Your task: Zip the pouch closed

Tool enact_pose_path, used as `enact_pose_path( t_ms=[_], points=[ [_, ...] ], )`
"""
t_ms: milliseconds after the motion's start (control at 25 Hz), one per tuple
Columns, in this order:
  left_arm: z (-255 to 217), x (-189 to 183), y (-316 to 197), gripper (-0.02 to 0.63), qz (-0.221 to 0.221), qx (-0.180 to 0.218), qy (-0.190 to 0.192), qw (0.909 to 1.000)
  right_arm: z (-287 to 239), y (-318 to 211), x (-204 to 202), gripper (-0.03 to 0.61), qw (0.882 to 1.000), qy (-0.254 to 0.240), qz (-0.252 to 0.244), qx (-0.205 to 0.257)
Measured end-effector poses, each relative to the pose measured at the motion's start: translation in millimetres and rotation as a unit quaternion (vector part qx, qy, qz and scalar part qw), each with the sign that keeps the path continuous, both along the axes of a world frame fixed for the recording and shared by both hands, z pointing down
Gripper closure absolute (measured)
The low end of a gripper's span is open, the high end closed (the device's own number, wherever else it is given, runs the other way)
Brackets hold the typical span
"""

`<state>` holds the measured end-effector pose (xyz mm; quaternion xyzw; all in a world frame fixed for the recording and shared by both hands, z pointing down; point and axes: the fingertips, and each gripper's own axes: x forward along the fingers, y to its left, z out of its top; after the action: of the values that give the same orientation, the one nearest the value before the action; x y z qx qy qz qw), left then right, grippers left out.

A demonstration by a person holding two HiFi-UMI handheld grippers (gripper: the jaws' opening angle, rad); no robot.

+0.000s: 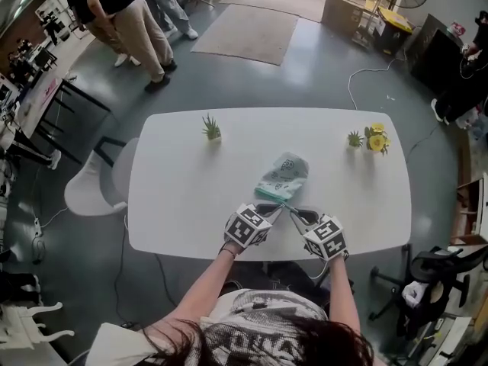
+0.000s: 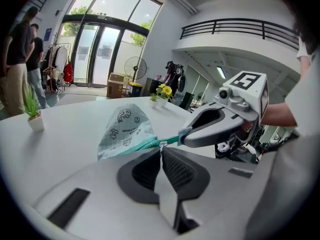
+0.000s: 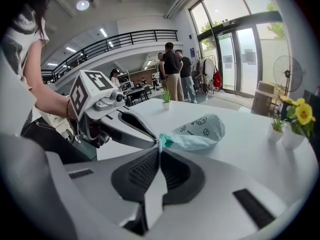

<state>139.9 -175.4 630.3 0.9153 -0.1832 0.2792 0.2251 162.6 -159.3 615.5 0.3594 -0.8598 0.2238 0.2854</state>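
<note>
Though tiny, seemingly zipper pull [image 2: 161, 144] in left gripper [image 2: 161, 149], pouch [image 3: 197, 132] in right gripper [image 3: 159, 147]

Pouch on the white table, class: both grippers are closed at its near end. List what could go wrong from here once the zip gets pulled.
1. The left gripper pinches only the small zip pull at its very tips, so the pull could slip out once tugged.
2. The right gripper holds just the teal zip end. The pouch otherwise lies loose on the smooth white table, so it may drag or bunch instead of zipping.
</note>
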Motion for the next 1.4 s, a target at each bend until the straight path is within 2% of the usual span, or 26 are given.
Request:
enact_pose_path(
  t_ms=[320, 560, 800, 1080, 1200, 1400],
  points=[
    [6, -5, -3, 0.592, 0.001, -0.016, 0.002, 0.9999, 1, -1, -5, 0.565, 1.000, 0.013, -0.019, 0.003],
    [29, -31, -21, 0.595, -0.032, -0.027, -0.029, 0.9987, 0, 0, -1, 0.565, 1.000, 0.017, -0.022, 0.004],
    [43, -54, -41, 0.594, -0.031, -0.020, -0.074, 0.9966, 0, -2, 0, 0.565, 1.000, 0.018, -0.022, 0.000],
    [56, -80, -66, 0.594, -0.053, -0.024, -0.103, 0.9930, 1, -5, 4, 0.565, 1.000, 0.019, -0.020, -0.003],
    [62, -88, -74, 0.594, -0.065, -0.031, -0.101, 0.9923, 5, -3, 5, 0.565, 1.000, 0.016, -0.020, -0.008],
    [70, -89, -77, 0.594, -0.055, -0.029, -0.127, 0.9900, 12, -6, 3, 0.565, 0.999, 0.020, -0.024, -0.015]
  ],
)
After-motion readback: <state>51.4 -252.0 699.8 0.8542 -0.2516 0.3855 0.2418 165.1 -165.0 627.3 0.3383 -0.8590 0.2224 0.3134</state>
